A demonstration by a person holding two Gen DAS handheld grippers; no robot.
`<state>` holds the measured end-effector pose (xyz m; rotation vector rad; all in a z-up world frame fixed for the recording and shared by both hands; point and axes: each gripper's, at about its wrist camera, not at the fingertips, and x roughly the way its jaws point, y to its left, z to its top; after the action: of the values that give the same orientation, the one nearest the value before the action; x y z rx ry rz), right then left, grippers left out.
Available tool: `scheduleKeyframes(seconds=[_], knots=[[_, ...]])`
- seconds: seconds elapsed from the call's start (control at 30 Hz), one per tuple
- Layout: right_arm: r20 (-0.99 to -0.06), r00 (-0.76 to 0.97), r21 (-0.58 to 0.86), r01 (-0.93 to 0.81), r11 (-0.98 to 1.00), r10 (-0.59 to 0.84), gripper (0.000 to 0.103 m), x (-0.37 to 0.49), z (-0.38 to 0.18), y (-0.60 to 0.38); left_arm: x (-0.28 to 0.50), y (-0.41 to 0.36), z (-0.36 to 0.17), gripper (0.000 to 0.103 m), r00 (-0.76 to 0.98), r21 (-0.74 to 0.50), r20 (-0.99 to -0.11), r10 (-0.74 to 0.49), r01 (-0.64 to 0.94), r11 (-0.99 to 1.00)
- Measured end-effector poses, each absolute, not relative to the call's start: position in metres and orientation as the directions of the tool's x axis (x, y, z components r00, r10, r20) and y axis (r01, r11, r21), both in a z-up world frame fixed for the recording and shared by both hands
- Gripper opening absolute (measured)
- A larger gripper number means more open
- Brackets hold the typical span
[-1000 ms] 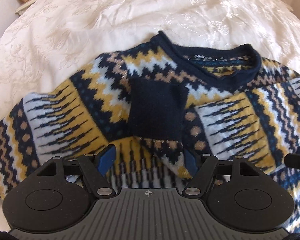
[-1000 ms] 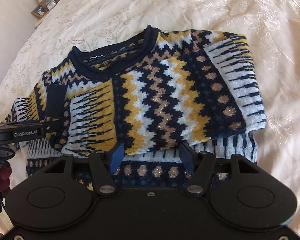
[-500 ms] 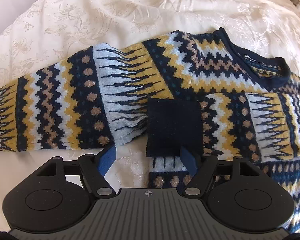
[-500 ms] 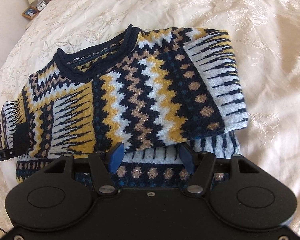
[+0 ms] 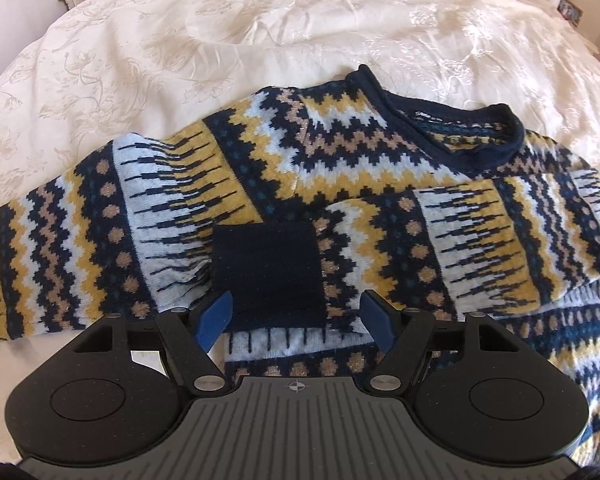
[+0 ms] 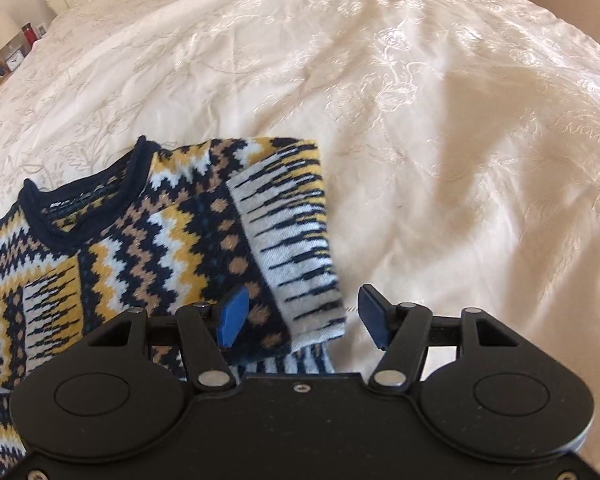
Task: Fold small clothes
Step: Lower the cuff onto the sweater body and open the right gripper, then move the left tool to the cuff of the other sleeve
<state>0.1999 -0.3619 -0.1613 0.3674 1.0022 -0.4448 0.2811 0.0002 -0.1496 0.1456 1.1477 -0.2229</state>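
The fingers (image 5: 216, 316) of the left gripper (image 5: 296, 316) are spread apart and hold nothing; they straddle the dark navy cuff (image 5: 268, 272) of a sleeve that lies folded across the sweater's (image 5: 340, 148) chest. The fingers (image 6: 232, 314) of the right gripper (image 6: 306, 314) are likewise apart and empty, poised over the folded side edge (image 6: 296, 248) of the same garment.

The sweater, a zigzag knit in navy, yellow and pale blue, lies on the cream bedspread (image 5: 260, 32), near the bed's closest edge. On the right side the sleeve and side are already turned in over the body. On the left, the other sleeve (image 5: 80, 248) is stretched outward toward the bed's left edge.

Beyond the collar (image 5: 460, 136) the bedspread runs bare to the far edge, where a bedside stand (image 6: 0, 64) with a lamp sits at the far left corner.

The step in hand looks like folding in the sleeves. The next move probably calls for closing on the outstretched left sleeve and carrying it across the chest, laying it flat without dragging the cuff already placed.
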Motion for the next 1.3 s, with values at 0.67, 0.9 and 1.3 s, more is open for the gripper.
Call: scheduleKeyframes(seconds=[0.67, 0.9, 1.3], knots=[[-0.912, 0.402, 0.168, 0.550, 0.818, -0.083, 0.103, 0.218, -0.208, -0.400, 0.297, -0.014, -0.192, 0.084, 0.331, 0.022, -0.941, -0.066, 0.254, 0.967], [-0.899, 0.433, 0.208, 0.546, 0.812, -0.061, 0.103, 0.218, -0.217, -0.409, 0.297, -0.021, -0.195, 0.095, 0.357, 0.044, -0.933, -0.042, 0.229, 0.972], [-0.866, 0.494, 0.204, 0.498, 0.843, -0.083, 0.102, 0.207, -0.206, -0.403, 0.308, -0.019, -0.194, 0.097, 0.338, 0.009, -0.939, -0.062, 0.203, 0.979]])
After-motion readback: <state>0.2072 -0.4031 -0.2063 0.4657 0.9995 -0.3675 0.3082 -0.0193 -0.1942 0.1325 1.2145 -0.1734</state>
